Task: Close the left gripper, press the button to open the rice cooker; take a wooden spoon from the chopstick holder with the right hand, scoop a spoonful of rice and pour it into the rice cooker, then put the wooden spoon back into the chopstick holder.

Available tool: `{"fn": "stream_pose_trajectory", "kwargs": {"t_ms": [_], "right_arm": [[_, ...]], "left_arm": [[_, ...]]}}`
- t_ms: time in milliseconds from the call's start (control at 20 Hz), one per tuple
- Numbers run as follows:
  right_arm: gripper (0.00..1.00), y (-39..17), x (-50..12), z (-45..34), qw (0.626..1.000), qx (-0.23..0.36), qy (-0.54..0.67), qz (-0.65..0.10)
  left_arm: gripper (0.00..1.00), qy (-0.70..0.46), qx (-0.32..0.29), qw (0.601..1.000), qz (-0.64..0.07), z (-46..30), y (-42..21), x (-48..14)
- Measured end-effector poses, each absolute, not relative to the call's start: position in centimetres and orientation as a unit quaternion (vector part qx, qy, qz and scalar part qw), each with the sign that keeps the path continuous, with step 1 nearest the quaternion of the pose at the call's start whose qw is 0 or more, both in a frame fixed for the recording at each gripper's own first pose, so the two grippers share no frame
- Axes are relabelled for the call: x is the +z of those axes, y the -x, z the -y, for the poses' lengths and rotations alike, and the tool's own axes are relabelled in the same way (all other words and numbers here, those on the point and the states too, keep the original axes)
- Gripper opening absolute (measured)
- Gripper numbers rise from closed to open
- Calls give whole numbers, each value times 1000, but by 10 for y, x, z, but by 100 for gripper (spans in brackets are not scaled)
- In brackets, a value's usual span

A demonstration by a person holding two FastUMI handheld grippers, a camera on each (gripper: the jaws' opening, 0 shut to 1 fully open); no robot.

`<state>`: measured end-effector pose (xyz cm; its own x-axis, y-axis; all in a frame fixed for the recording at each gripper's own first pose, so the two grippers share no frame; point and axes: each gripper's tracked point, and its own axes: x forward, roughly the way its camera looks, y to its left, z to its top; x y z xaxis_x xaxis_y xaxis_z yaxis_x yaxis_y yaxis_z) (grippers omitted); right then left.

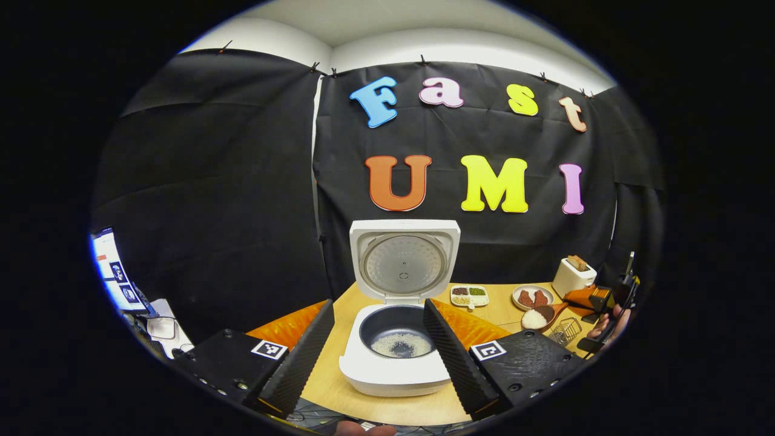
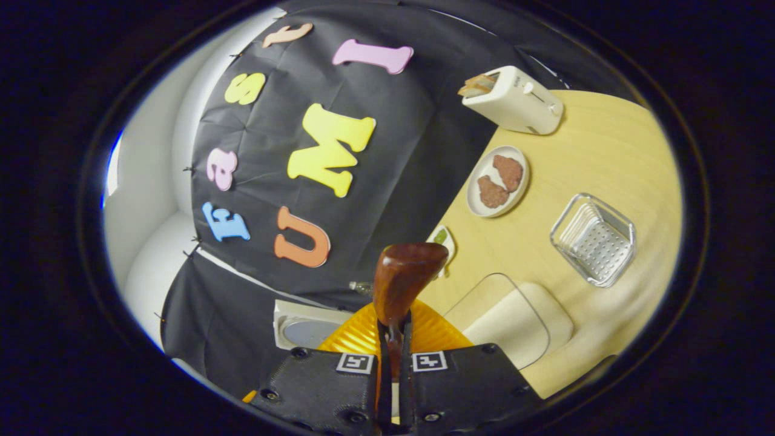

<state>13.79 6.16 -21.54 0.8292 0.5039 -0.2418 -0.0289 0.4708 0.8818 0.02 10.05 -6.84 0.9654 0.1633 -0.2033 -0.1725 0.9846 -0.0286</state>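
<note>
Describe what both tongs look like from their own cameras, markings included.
Left tongs: two wedge-shaped fingers with ribbed inner faces, on dark blocky bodies, each carrying a square black-and-white marker. Right tongs: dark textured bodies with bolts and two square markers beside the narrow finger slot.

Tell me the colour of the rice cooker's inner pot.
Dark grey, nearly black; the inner pot shows best in the left gripper view.

both views are evenly lit from overhead, with soft shadows. fisheye distortion bends the table [image 2: 605,157] edge and wall seams toward the rims. the left gripper view is sharp; the clear tray [image 2: 594,239] in the right gripper view smears slightly.
</note>
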Motion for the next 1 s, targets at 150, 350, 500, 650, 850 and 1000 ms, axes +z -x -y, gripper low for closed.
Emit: {"fn": "stream_pose_trajectory", "kwargs": {"t_ms": [150,350,500,650,850,1000], "right_arm": [[10,-137,-182,-108,824,198,-471,-244],[10,-145,-153,-173,831,233,-444,-242],[10,-153,-145,-218,841,250,-413,-245],[10,-162,-151,-258,858,259,-366,-250],[10,-165,-169,-300,874,264,-314,-260],[10,-166,-188,-318,884,261,-278,-269]], "left_arm": [[95,13,102,991,-88,-115,9,-66],[95,2,114,991,-70,-137,22,-61],[95,8,117,991,-59,-154,29,-59],[95,14,126,990,-56,-173,36,-62],[95,31,127,989,-68,-194,43,-70],[95,36,133,988,-67,-214,50,-69]]}}
